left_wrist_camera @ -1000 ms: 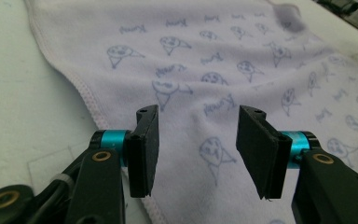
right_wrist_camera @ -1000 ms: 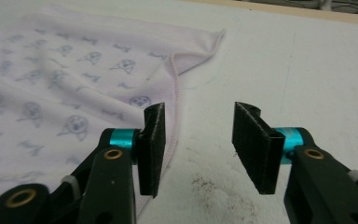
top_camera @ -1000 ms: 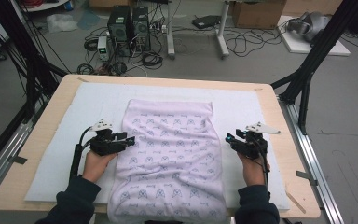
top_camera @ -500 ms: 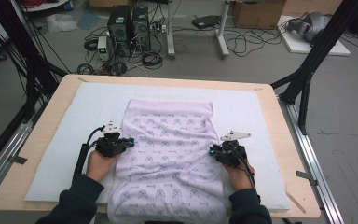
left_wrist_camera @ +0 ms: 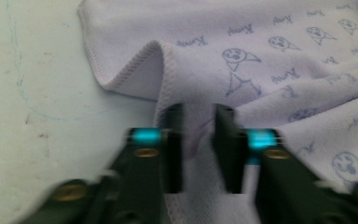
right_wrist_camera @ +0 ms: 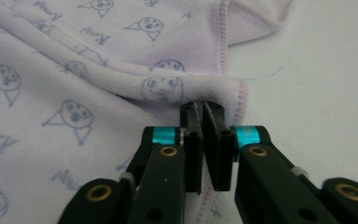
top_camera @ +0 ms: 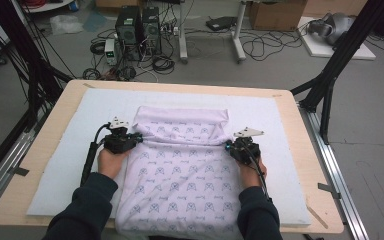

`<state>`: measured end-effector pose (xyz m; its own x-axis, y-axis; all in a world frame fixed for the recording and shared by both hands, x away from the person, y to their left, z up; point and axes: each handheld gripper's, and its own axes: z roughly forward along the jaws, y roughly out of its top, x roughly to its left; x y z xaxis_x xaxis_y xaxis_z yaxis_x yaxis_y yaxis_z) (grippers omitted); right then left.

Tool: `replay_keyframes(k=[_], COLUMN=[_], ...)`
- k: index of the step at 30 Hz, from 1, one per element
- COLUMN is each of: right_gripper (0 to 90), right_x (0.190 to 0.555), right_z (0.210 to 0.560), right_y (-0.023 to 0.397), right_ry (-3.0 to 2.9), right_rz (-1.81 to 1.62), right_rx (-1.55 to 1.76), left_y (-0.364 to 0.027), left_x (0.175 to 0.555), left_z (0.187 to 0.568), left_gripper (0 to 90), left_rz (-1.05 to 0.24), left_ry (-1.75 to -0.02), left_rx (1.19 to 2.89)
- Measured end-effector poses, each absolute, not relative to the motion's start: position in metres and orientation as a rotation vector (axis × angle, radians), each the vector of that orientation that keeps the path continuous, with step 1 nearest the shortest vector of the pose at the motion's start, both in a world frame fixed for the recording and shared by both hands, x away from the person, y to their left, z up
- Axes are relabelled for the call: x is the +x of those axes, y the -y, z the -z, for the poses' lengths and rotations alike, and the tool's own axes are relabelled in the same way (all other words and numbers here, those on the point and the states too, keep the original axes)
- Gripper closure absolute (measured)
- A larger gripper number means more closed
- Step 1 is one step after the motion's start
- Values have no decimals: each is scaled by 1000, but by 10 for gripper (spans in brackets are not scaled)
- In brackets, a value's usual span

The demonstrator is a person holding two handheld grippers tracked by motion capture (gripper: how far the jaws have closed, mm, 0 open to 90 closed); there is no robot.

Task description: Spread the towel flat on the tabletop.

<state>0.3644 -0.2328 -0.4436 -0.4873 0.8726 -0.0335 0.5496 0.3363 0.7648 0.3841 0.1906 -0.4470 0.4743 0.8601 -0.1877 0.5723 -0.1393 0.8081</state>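
Step in hand, as I read it: folding the cloth [top_camera: 180, 170] across its width, both side hems taken at the same level.

Cloth lies centre of the high view on the white mat [top_camera: 70, 165] on the bench [top_camera: 305, 170]. Its near end runs off the bench edge at the bottom of the frame.

L tool [top_camera: 139, 137] is at the cloth's left hem, R tool [top_camera: 228, 146] at the right hem, w/ a raised ridge of cloth running between them.

L tool [left_wrist_camera: 198, 112]: jaws have just been opening. They stand apart w/ the hem bunched between, pads not pressing, so it's open.

R tool [right_wrist_camera: 200, 106]: jaws have also just been opening, but only a sliver shows between them. The folded hem sits right at the tips. Can't tell if the pads bite the cloth or not.

How to do it well:
- Get a firm bite on both hems before any pull. L side needs closing first.
- Take hem plus a bit of cloth, not just the stitched edge, or it'll slip.
- Keep both tools level w/ each other so the ridge stays square to the sides.
- Move both at the same pace w/ light tension across, no sag in the middle.
- Lift just clear of the mat so the lower layer isn't dragged.

Pointing: the cloth's long axis runs bottom to top of the high view. The far end points to upper centre, and the sides run roughly parallel to the mat's sides. The ridge lies crosswise, left to right, a touch lower at the right.
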Motion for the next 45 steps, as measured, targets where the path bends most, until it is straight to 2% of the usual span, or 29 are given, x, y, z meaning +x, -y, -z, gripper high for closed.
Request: replay_keyframes(k=[1,2,3,6,10,15,22,30,35,37,38,40,41,42,45], right_gripper=[702,702,648,606,592,573,561,538,540,612,650,779,779,868,877], right_x=[363,363,356,342,322,278,246,241,246,247,247,247,247,247,245], right_z=[443,443,440,435,434,440,447,451,450,450,449,448,448,448,447], right_y=[234,234,239,243,245,245,242,233,230,229,230,230,230,230,229], right_ry=[-2158,-2158,-2137,-2114,-2115,-2160,-2207,-2265,-2275,-2282,-2284,-2291,-2291,-2315,-2327], right_rz=[-989,-989,-1022,-1073,-1091,-1103,-1112,-1077,-1068,-1067,-1062,-1059,-1059,-1075,-1064], right_rx=[1259,1259,1269,1264,1251,1210,1222,1187,1177,1177,1184,1194,1194,1193,1175], left_y=[-195,-195,-203,-212,-217,-219,-209,-200,-192,-190,-188,-187,-188,-188,-190], left_x=[381,381,372,356,336,295,266,260,259,258,256,254,253,252,250], left_z=[446,446,443,442,443,448,451,451,452,452,452,451,451,452,450], left_gripper=[599,563,525,459,452,456,470,457,463,520,600,819,819,873,880], left_rz=[-400,-400,-399,-365,-343,-304,-313,-300,-352,-378,-406,-450,-435,-441,-428], left_ry=[-1197,-1197,-1188,-1158,-1120,-1086,-1023,-999,-996,-992,-985,-924,-910,-905,-905], left_rx=[1812,1812,1779,1765,1777,1801,1845,1911,1985,1997,2012,2056,2061,2060,2069])
